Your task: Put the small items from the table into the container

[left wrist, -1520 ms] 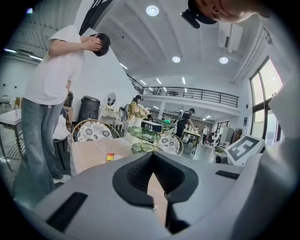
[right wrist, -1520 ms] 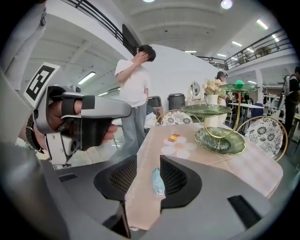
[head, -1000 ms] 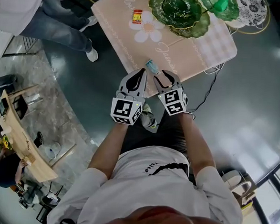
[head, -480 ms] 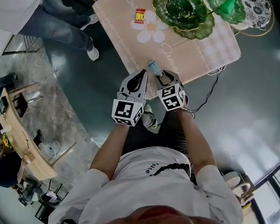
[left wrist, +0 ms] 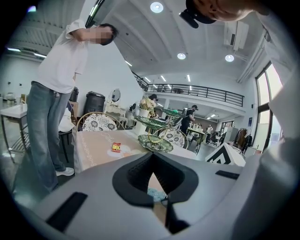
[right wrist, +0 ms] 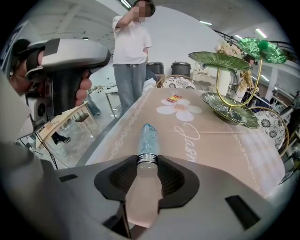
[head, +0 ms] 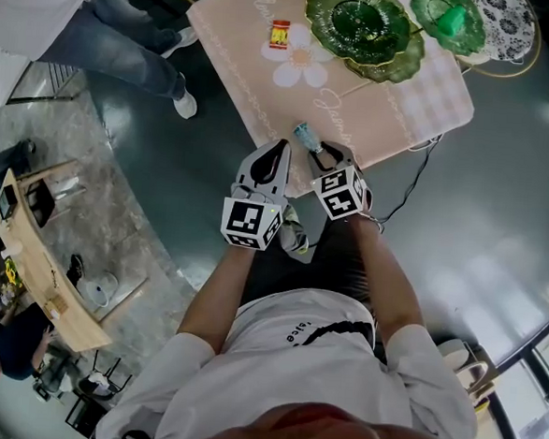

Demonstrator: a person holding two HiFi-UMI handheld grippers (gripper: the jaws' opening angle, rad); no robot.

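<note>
Tipped more steeply toward the table than a second ago, and a little lower: right claw (right wrist: 147,159). Closing at this moment on the blue packet (right wrist: 147,139), with the packet's silver crimped end filling the narrow gap between the pads from side to side. Blue body poking out straight ahead of the tips, lying on the pink tablecloth (right wrist: 211,140) close to the near edge.

Just to the left of that claw, alongside it and pointing much the same way: left claw (left wrist: 153,154). Tips pinched together, nothing gripped, only a sliver of cloth and a glimpse of blue showing through the slot behind them.

Well ahead of both claws and slightly left, a red-and-yellow packet (head: 280,34) on the white flower print. Further ahead and off to the right, the green tiered dish (head: 363,28), a small green item (head: 450,20) on its upper tier. Far left of the claws, past the table's edge, a standing person (head: 109,33) in jeans.
</note>
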